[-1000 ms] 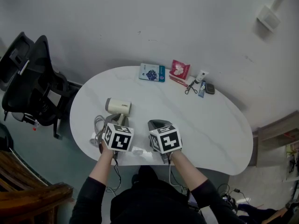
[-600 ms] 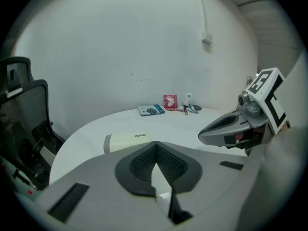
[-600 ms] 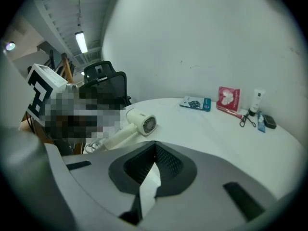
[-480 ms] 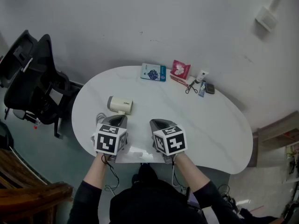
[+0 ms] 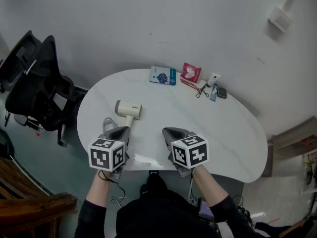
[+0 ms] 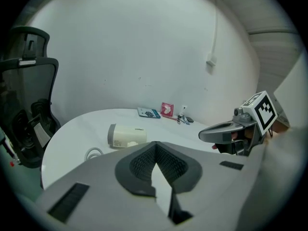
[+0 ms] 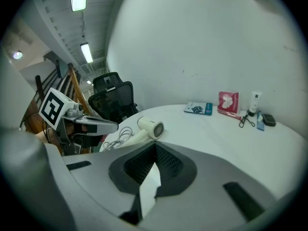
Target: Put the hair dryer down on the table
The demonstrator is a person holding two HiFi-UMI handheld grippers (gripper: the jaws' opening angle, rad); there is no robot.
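The cream hair dryer lies on its side on the white table, left of the middle, and nothing holds it. Its grey cord is coiled by the handle. My left gripper hangs shut and empty near the table's front edge, a short way in front of the dryer. My right gripper is beside it, also shut and empty. In the left gripper view the dryer lies ahead of my shut jaws, with the right gripper at the right. The right gripper view has the dryer ahead on the left.
At the table's far edge lie a blue packet, a red packet, a white tube, small scissors and a dark case. A black office chair stands left of the table. Wooden furniture is at the lower left.
My left gripper has let go of the dryer's handle, shut, and drawn back toward the front edge. The right gripper has also drawn back a little. The dryer stays on the table.
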